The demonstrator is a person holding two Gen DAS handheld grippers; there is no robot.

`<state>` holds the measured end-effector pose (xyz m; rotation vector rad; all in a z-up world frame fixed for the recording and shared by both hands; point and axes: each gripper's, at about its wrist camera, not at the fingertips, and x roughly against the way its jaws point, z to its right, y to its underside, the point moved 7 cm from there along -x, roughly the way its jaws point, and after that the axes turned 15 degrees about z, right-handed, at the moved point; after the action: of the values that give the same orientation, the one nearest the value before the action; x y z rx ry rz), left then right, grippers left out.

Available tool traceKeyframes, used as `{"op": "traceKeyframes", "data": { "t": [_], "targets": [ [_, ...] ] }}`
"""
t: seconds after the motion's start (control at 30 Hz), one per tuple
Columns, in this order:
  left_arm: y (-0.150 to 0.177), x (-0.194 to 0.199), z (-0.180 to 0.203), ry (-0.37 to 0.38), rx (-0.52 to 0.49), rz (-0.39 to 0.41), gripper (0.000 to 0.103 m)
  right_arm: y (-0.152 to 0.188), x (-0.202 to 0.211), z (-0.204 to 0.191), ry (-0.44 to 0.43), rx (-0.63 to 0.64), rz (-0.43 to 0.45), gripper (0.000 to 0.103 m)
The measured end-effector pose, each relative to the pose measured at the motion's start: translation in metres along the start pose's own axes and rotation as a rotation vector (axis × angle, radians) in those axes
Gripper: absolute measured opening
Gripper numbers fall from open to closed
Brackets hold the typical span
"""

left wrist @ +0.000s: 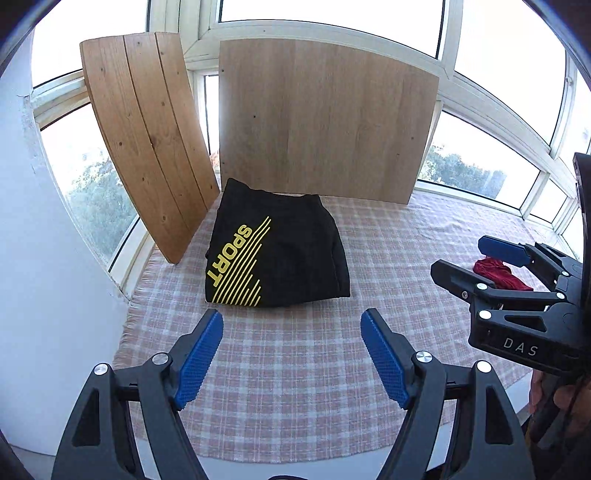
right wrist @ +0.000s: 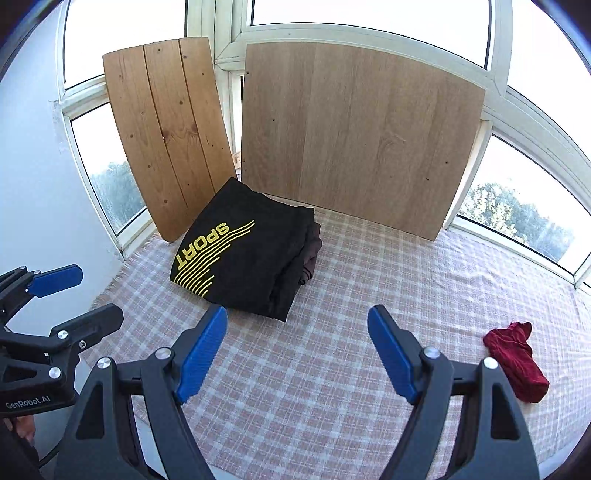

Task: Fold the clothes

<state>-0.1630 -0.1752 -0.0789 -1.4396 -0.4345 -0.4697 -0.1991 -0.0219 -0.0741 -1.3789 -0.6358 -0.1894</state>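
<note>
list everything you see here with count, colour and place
black shirt: 1, black with yellow SPORT print, folded, far left on cloth
red garment: 1, dark red, crumpled, right side of cloth
cloth: 1, pink and white check, covers the surface
boards: 2, light wood, leaning against windows
windows: several, white frames, behind
left gripper: 1, black with blue pads, open, empty
right gripper: 1, same, open, empty

Two wooden boards (right wrist: pixel 166 136) (right wrist: pixel 354 136) — one folded black stack (right wrist: pixel 247 258) — one red garment (right wrist: pixel 517 362).
</note>
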Motion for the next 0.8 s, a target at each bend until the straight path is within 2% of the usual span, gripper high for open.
{"op": "traceKeyframes", "data": {
  "t": [0.37, 0.63, 0.8],
  "targets": [
    [0.018, 0.04, 0.01, 0.01, 0.018, 0.006, 0.076, 0.01, 0.04, -0.009, 0.021, 0.0, 0.016, 0.078],
    [0.028, 0.061, 0.022, 0.012, -0.006, 0.012, 0.076, 0.017, 0.06, -0.013, 0.036, 0.023, 0.018, 0.078],
    [0.029, 0.07, 0.028, 0.021, -0.002, 0.019, 0.076, 0.02, 0.072, -0.012, 0.016, 0.007, 0.025, 0.078]
  ]
}}
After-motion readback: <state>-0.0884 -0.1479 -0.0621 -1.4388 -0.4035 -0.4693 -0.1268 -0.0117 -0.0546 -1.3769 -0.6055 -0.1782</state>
